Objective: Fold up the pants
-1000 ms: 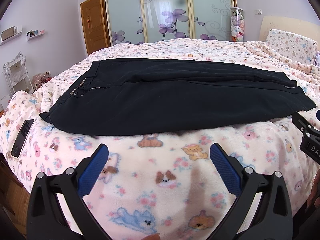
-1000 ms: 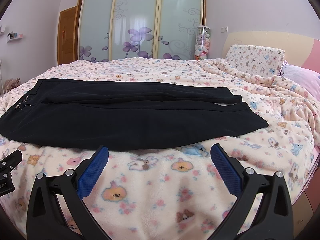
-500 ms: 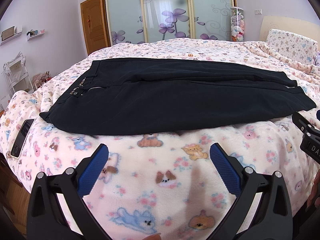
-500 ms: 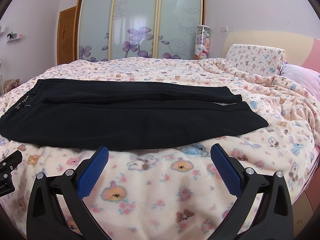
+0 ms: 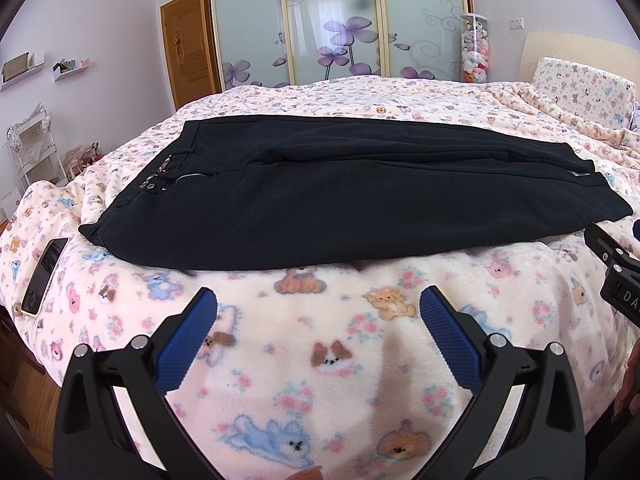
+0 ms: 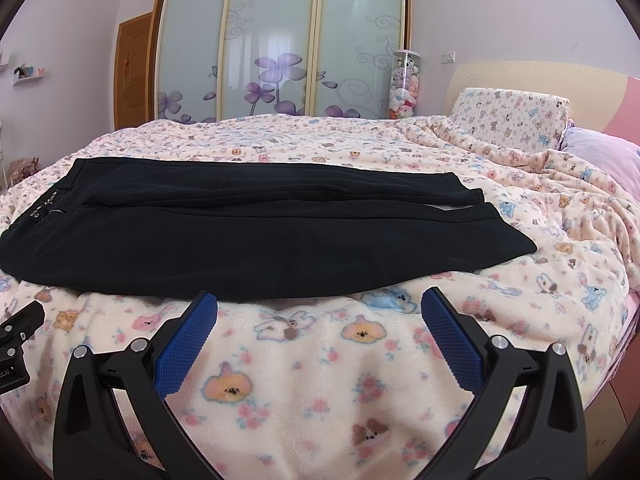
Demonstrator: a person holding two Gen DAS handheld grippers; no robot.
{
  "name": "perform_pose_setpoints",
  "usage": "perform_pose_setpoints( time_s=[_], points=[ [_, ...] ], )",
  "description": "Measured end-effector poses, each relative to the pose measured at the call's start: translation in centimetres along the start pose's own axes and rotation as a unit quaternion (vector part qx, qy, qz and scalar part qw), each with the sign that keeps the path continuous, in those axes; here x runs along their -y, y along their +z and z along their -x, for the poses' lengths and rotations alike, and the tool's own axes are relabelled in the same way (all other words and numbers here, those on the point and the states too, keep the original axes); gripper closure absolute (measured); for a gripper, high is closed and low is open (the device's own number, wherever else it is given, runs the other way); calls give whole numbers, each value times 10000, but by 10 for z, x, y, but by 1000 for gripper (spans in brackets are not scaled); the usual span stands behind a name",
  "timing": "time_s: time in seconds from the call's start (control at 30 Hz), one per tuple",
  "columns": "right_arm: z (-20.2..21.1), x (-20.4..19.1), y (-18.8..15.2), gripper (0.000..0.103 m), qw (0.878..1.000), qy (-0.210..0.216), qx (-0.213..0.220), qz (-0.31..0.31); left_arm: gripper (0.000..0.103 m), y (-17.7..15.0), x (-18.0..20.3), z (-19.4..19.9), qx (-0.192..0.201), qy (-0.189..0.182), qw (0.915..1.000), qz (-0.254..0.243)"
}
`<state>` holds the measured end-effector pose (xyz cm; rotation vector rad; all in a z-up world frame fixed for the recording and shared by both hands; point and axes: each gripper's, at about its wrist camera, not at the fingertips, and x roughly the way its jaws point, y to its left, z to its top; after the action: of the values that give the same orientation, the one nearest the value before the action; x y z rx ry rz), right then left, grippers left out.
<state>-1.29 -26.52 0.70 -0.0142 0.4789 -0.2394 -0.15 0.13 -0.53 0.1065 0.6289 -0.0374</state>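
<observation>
Black pants (image 5: 320,196) lie flat across the bed, waistband and zipper to the left, leg hems to the right; they also show in the right wrist view (image 6: 248,232). My left gripper (image 5: 318,300) is open and empty, hovering over the blanket just short of the pants' near edge, toward the waist half. My right gripper (image 6: 318,300) is open and empty, just short of the near edge, toward the leg half. Each gripper's body shows at the edge of the other's view.
The bed carries a pink animal-print blanket (image 5: 320,360). A black phone (image 5: 44,276) lies on the blanket at the left edge. A pillow (image 6: 512,120) and rumpled blanket lie at the right. A sliding-door wardrobe (image 6: 280,40) stands behind the bed.
</observation>
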Motion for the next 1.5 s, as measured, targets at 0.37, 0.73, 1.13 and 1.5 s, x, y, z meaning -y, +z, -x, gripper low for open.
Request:
perform_pose_setpoints(
  time_s=[0.37, 0.73, 1.13, 1.5],
  points=[
    [0, 0, 0, 1, 10000, 1, -4, -3, 2, 0, 0, 0, -1, 2, 10000, -4],
    [-1, 0, 0, 1, 10000, 6, -8, -5, 2, 0, 0, 0, -7, 1, 10000, 1],
    [-8, 11, 1, 1, 9993, 199, -69, -316, 2, -3, -3, -12, 7, 45, 10000, 9],
    [-38, 31, 2, 1, 9913, 803, -642, -823, 2, 18, 2, -38, -71, 207, 9998, -25]
  ],
)
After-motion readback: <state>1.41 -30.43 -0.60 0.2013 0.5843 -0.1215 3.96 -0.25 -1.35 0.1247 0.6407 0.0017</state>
